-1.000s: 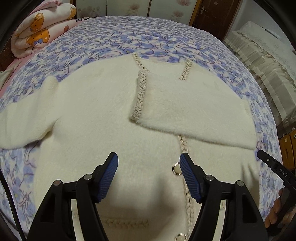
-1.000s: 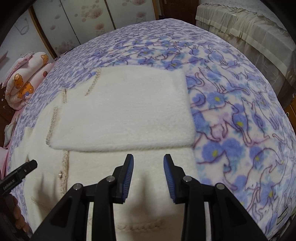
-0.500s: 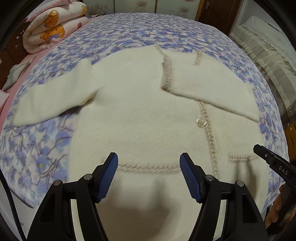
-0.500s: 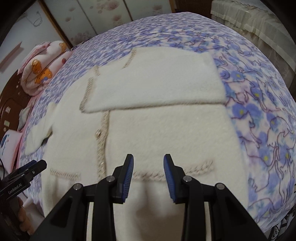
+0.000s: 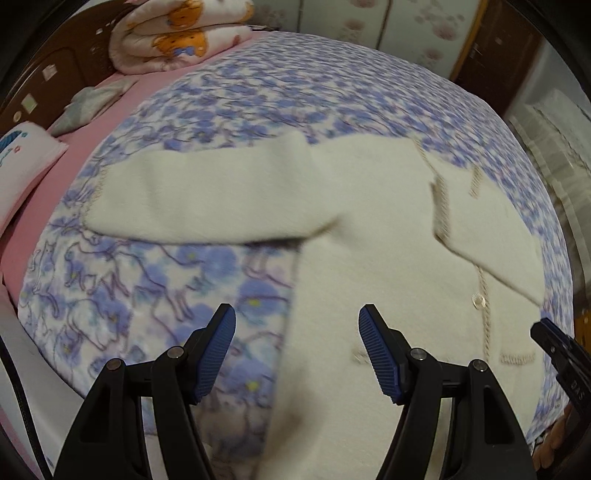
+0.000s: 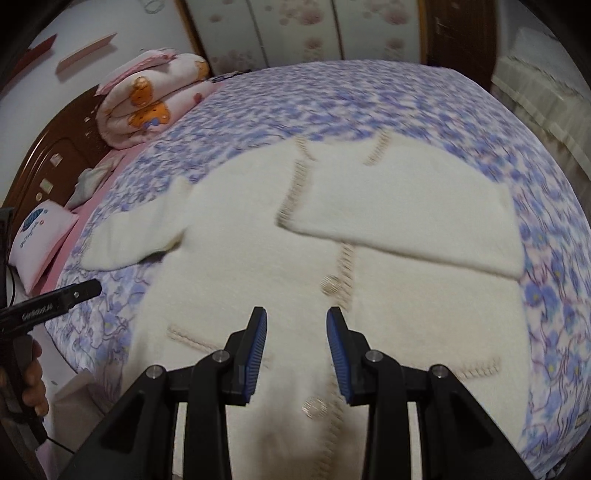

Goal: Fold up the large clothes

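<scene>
A cream fleece cardigan (image 5: 373, 236) with braided trim and pearl buttons lies flat, front up, on the bed; it also shows in the right wrist view (image 6: 258, 243). Its right sleeve (image 6: 406, 206) is folded across the chest. Its left sleeve (image 5: 199, 195) stretches out to the left on the blanket. My left gripper (image 5: 297, 350) is open and empty above the cardigan's left hem edge. My right gripper (image 6: 296, 350) is open and empty above the button placket near the hem.
The bed carries a blue-and-purple cat-print blanket (image 5: 258, 103), (image 6: 369, 96). A rolled bear-print quilt (image 5: 177, 33), a pink pillow (image 6: 40, 240) and a brown headboard (image 6: 55, 155) are at the left. A wardrobe (image 6: 303, 29) stands behind; a second bed (image 6: 546, 85) is at right.
Both grippers have pulled back toward the hem and swung left, staying open. The outstretched left sleeve and the pillows have come into view.
</scene>
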Motion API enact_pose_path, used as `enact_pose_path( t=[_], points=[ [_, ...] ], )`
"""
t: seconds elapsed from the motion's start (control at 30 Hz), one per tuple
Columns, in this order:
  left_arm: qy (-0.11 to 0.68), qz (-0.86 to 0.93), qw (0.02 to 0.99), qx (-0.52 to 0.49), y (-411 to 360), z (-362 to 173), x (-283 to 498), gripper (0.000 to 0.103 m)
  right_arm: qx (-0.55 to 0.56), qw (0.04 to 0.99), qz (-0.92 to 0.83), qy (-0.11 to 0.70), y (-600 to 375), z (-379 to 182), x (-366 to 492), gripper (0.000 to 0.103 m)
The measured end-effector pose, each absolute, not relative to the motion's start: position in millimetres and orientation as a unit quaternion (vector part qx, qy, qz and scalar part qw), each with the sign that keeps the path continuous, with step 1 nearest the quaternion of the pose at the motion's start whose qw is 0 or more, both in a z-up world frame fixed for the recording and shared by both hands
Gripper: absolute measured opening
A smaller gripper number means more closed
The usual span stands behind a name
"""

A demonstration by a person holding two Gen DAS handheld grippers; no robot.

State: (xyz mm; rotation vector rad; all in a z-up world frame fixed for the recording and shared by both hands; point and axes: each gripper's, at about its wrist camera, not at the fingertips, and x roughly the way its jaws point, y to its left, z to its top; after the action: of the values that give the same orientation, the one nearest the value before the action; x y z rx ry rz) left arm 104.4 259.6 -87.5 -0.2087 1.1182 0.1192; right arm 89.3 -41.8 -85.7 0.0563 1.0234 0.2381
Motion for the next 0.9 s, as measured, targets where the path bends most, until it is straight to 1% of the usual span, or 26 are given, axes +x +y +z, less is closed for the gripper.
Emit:
enact_pose_path(
  t=[0.1, 0.2, 0.33, 0.47, 0.53, 0.77, 0.8, 0.9],
  points=[
    [0.527, 0.079, 0.836, -0.131, 299.9, -93.1, 120.8, 0.068, 0.009, 0.868, 0.132, 0.479, -9.2, -80.1, 106.3, 0.034],
    [0.535, 0.104, 0.82, -0.172, 341.2, -110.0, 138.5, 0.068, -0.003, 0.869, 0.148, 0.473, 20.6, -79.6, 126.3, 0.034],
    [0.548, 0.139, 0.793, -0.228, 395.3, -144.4, 156.7, 0.068, -0.011, 0.865, 0.171, 0.472, 55.4, -87.1, 146.6, 0.034],
    [0.562, 0.189, 0.762, -0.261, 444.1, -179.6, 166.5, 0.068, -0.02, 0.856, 0.182, 0.483, 80.8, -105.5, 167.2, 0.034],
    [0.566, 0.209, 0.74, -0.297, 468.4, -198.6, 167.0, 0.068, -0.017, 0.851, 0.187, 0.491, 86.0, -115.8, 172.1, 0.034],
    [0.543, 0.222, 0.704, -0.4, 515.0, -239.2, 169.6, 0.069, -0.027, 0.831, 0.19, 0.522, 96.7, -157.4, 179.0, 0.034],
    [0.539, 0.224, 0.703, -0.406, 516.8, -240.1, 171.3, 0.071, -0.027, 0.829, 0.189, 0.525, 96.5, -161.7, 179.6, 0.034],
    [0.522, 0.235, 0.71, -0.41, 524.5, -241.4, 183.8, 0.072, -0.025, 0.825, 0.185, 0.534, 93.7, -171.9, 182.3, 0.034]
  ],
)
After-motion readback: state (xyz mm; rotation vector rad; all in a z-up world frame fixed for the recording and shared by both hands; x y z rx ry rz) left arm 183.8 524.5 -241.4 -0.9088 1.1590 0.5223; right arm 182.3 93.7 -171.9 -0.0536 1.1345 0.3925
